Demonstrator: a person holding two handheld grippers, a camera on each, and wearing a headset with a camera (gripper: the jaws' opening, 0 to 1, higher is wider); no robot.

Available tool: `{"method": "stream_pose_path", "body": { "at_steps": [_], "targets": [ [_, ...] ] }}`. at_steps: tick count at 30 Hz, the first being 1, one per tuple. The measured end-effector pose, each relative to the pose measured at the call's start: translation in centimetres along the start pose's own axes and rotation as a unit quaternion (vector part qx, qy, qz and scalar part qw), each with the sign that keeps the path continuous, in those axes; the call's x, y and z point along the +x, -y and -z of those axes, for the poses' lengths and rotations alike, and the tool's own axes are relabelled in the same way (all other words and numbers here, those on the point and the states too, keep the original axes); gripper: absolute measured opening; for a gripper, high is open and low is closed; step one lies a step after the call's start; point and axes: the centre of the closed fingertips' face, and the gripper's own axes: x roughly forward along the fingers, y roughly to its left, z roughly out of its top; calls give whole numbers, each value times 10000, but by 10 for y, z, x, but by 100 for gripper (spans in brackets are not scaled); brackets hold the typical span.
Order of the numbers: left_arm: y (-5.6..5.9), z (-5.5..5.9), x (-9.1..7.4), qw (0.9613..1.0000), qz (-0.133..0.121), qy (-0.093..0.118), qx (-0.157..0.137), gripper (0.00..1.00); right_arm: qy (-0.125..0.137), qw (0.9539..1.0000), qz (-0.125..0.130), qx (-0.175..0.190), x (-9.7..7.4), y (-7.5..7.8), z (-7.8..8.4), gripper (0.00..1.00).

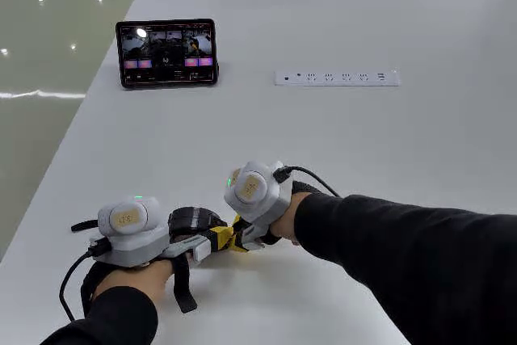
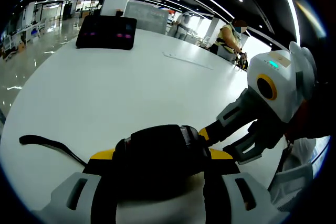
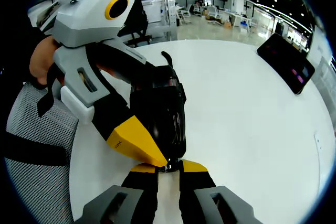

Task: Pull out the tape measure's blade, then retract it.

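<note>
Tape measure [image 1: 194,220] near the surface's [image 1: 363,143] near left edge, clamped between the left gripper's [image 2: 160,162] fingers, right gripper's [image 3: 169,168] fingers narrow, pinching its front

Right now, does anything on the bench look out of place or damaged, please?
Nothing stands out: left gripper clamps the tape measure, right gripper nips its front; tablet and power strip look intact.

The left gripper [image 2: 160,184] clamps the black-and-yellow tape measure [image 2: 157,153] over the white table's [image 2: 105,93] near edge, with the right gripper [image 2: 221,142] touching its right side.
</note>
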Motion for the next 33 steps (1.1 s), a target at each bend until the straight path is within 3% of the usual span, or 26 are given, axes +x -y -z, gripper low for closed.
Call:
{"method": "stream_pose_path", "body": {
  "at_steps": [8,19,21,25,33],
  "targets": [
    [0,-1,1,10000,0,-51,71,63,0,9999,73,-117,1,0,0,12],
    [0,-1,1,9998,-18,-128,144,64,9,9996,245,112,-4,3,1,16],
    [0,-4,0,9996,-44,-28,269,63,11,9995,284,161,-7,5,1,18],
    [1,-12,-5,9998,-57,100,174,64,46,9992,344,219,-15,7,4,21],
    [9,-20,-11,9988,5,232,426,74,217,9980,511,300,-29,9,7,23]
  ]
}}
